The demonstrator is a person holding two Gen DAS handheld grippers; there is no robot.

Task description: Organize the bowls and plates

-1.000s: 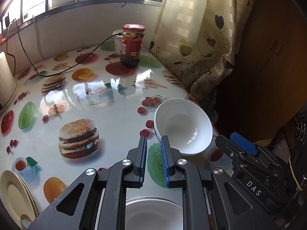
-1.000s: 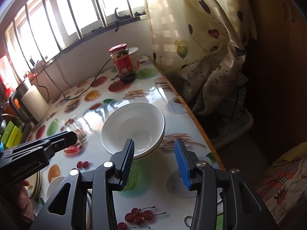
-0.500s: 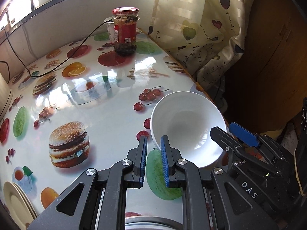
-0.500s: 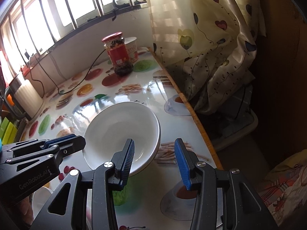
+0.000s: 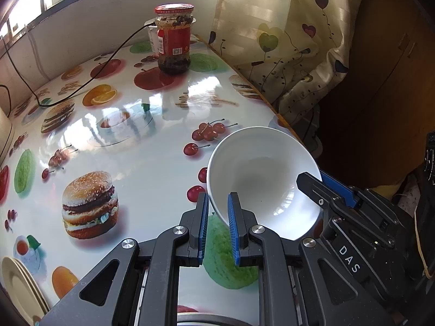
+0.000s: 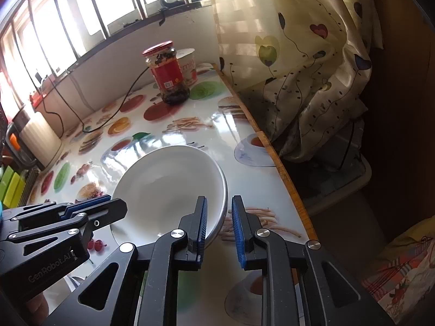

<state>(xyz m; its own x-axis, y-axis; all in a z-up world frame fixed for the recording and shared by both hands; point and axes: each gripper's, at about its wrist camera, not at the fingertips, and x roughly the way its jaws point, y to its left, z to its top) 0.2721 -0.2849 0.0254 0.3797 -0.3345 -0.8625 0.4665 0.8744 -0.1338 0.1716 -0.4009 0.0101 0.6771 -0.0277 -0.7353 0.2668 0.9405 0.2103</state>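
A white bowl (image 5: 261, 179) sits near the table's right edge; it also shows in the right wrist view (image 6: 168, 187). My left gripper (image 5: 218, 203) straddles the bowl's near left rim with a narrow gap, one finger inside, one outside. My right gripper (image 6: 219, 209) straddles the near right rim, left finger inside the bowl, right finger outside, jaws partly open. The bowl looks tilted in the left wrist view. A stack of cream plates (image 5: 19, 288) lies at the lower left. A second white dish rim (image 5: 212, 319) shows under the left gripper.
A red-lidded jar (image 5: 174, 38) and a white tub (image 6: 187, 65) stand at the back by the wall. A black cable (image 5: 81, 87) crosses the table. A kettle (image 6: 35, 138) stands at the left. A curtain (image 6: 299, 68) hangs past the table's right edge (image 6: 285, 174).
Both grippers moved forward onto the bowl's rim. The right gripper's jaws have narrowed around the rim. The bowl appears larger and closer in both views.
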